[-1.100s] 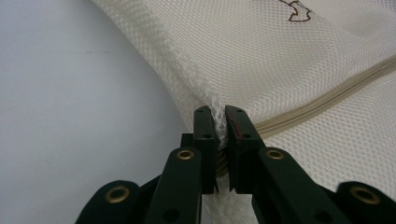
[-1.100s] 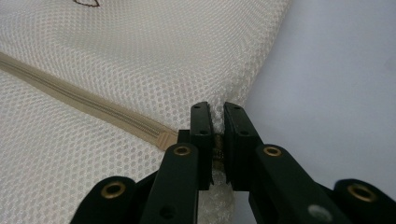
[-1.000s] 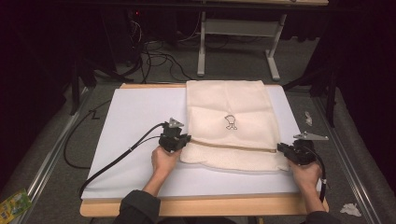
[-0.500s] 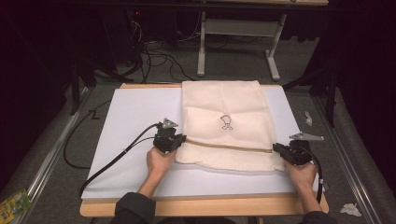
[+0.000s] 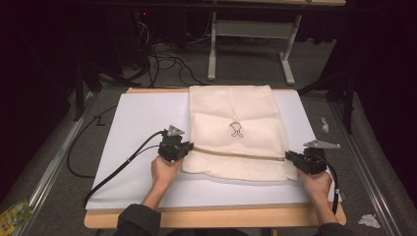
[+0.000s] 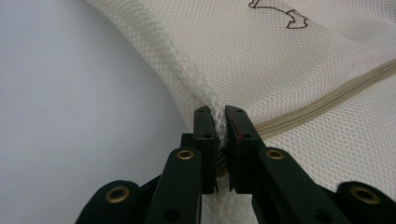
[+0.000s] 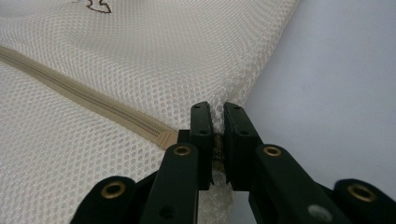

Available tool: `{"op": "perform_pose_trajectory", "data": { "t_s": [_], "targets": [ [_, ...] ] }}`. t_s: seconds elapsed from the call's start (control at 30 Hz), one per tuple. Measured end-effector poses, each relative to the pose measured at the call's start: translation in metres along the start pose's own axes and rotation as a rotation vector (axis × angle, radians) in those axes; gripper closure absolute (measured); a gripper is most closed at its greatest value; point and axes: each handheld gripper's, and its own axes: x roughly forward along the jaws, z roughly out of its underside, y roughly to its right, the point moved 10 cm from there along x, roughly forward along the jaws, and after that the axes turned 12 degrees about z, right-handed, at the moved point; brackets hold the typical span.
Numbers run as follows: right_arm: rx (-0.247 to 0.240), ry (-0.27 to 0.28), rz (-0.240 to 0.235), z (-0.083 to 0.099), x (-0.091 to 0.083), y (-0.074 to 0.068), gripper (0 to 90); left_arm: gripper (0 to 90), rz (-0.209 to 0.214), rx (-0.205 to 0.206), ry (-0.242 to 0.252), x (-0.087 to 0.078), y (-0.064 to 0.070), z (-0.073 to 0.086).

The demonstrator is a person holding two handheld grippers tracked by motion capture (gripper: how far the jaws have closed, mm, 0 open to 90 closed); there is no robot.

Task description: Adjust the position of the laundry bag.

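Currently, the cream mesh laundry bag point(image 5: 235, 132) lies flat at the centre of the frame on the white sheet point(image 5: 142, 118) covering the bench point(image 5: 216, 216). The left hand-held gripper point(image 5: 183, 148) clamps the bag's left edge near the zipper point(image 6: 327, 100), and the right hand-held gripper point(image 5: 295, 160) clamps the right edge at the same seam. Judged from this, both grasps are complete; folding or lifting is not yet done. The room is dark, with cables point(image 5: 162, 59) on the floor in the upper left and a table frame point(image 5: 251, 44) at the upper centre.
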Motion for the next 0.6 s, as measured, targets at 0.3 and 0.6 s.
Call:
{"op": "perform_pose_trajectory", "data": {
  "t_s": [0.3,0.6],
  "targets": [
    [0.004,0.002,-0.016,-0.001,-0.001,-0.005,84.5,83.8,0.000,-0.009,0.006,-0.006,-0.003,0.003],
    [0.004,0.014,-0.043,-0.004,0.002,-0.016,84.5,83.6,-0.008,-0.013,0.020,-0.016,-0.009,0.006]
  ]
}}
